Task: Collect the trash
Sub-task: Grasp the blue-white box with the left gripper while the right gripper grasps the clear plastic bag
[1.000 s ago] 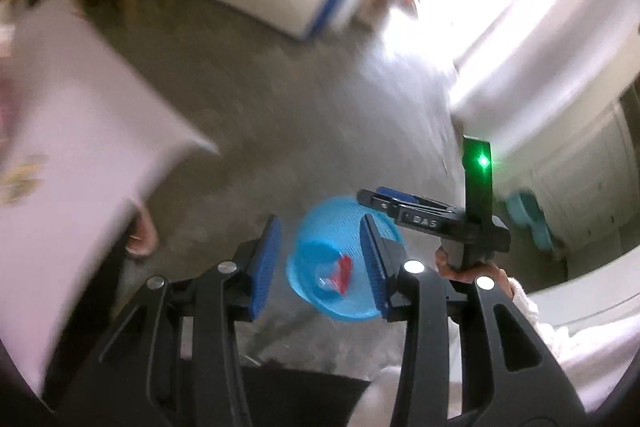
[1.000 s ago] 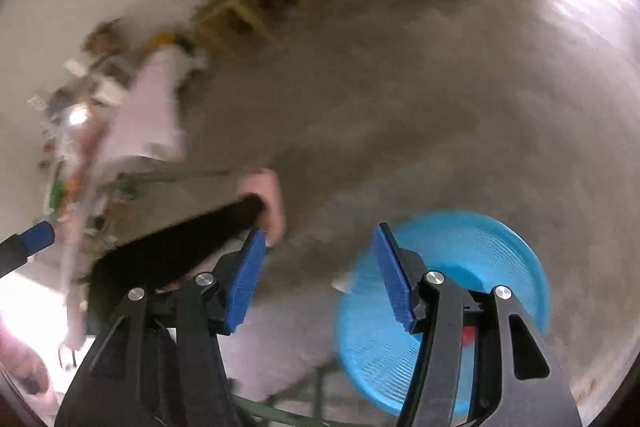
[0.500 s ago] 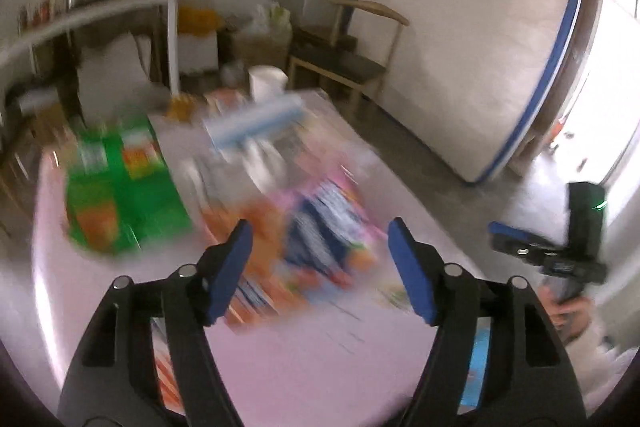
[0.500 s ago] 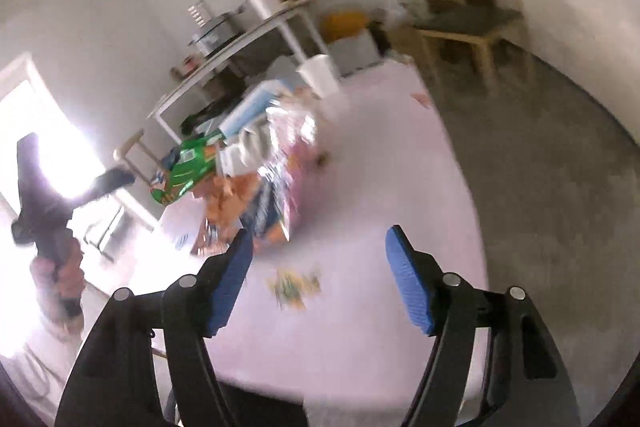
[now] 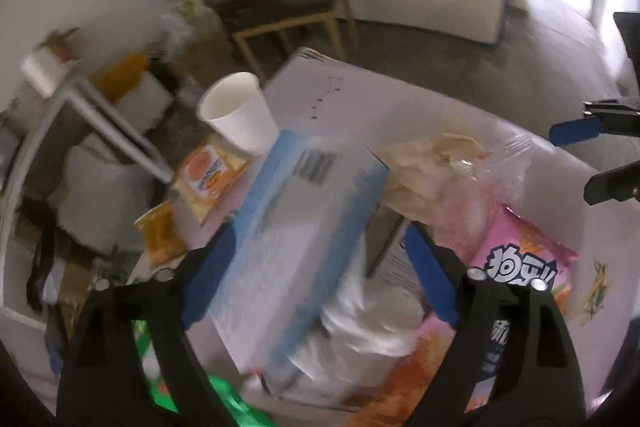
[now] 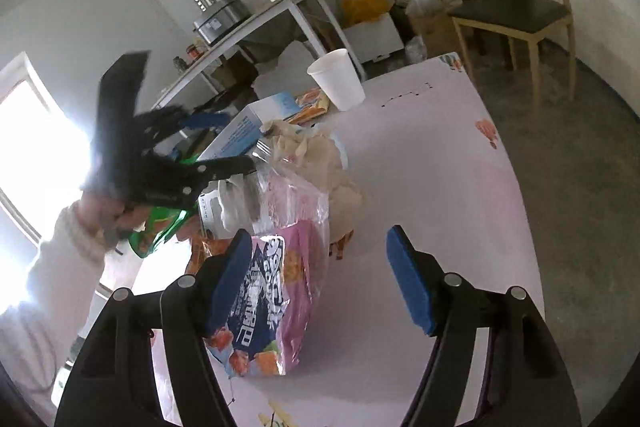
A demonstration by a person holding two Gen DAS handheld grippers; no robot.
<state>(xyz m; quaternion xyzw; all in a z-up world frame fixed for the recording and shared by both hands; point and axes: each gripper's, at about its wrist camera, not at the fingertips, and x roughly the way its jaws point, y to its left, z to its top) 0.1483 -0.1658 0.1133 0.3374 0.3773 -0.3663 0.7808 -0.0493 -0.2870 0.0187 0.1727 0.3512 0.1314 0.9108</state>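
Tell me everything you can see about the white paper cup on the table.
The white paper cup is plain, with no print or lid, a rolled rim and walls that taper to a narrower base. It stands upright and open, and the part of its inside that shows looks empty. It sits near the far edge of the pink table, beside an orange snack wrapper and just beyond a light blue box. The box hides its base in the left wrist view, so contact there is unclear. Neither gripper touches it.
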